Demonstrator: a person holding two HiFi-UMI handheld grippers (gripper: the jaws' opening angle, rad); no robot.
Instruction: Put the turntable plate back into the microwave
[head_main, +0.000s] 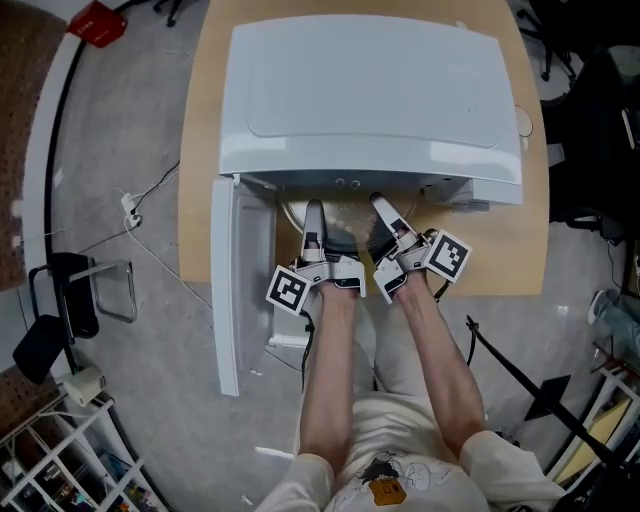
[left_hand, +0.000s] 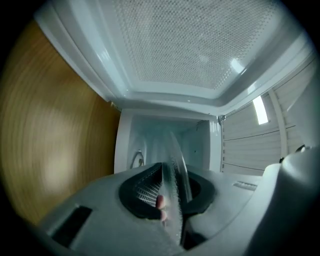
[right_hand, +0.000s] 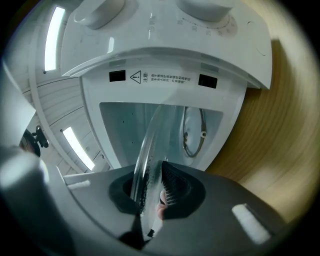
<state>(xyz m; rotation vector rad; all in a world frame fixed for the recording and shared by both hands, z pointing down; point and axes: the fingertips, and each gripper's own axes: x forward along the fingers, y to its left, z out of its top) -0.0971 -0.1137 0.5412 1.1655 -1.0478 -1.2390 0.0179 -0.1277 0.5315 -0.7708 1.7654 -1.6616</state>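
Left gripper (head_main: 314, 225) and right gripper (head_main: 386, 216) are each grasping the plate (right_hand: 150, 135) by its near rim, jaws clenched on glass. They are sharing its weight at the microwave (head_main: 370, 90) mouth, near the counter's (head_main: 200, 150) front edge.

Turntable plate (right_hand: 149, 145): clear glass, round, ribbed rim. Partly inside cavity mouth, near rim clamped by left tool (head_main: 314, 212) and right tool (head_main: 383, 205). Microwave (head_main: 370, 90): white, on wooden surface (head_main: 200, 150), door (head_main: 243, 285) open leftward.
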